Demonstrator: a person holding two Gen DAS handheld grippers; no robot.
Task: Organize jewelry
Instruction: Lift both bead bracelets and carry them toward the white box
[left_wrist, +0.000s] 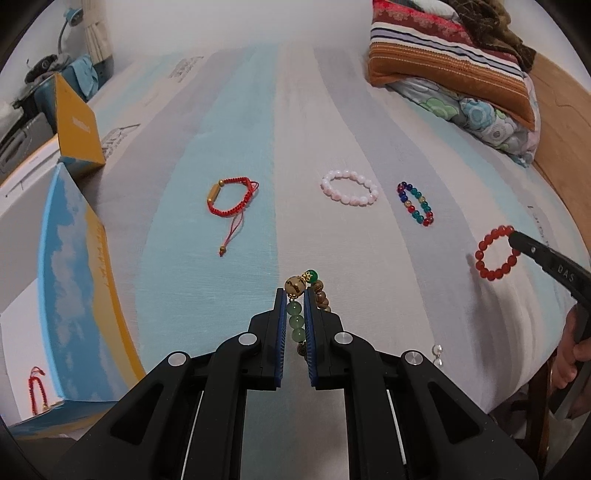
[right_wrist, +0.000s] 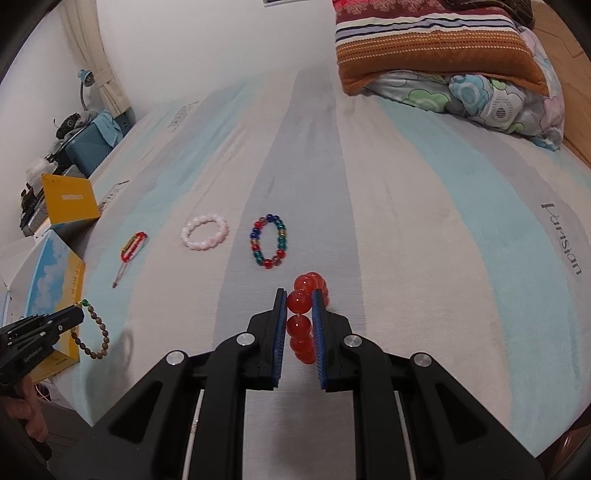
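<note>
On a striped bed, a blue-and-yellow box sits at the far left, beside the left gripper, whose jaws are clamped on a green-and-brown beaded bracelet held just above the sheet. Laid out beyond, left to right, are a red cord bracelet, a pale pink bead bracelet and a multicoloured bead bracelet. At right, the right gripper has its jaws clamped on a red bead bracelet, below folded bedding.
</note>
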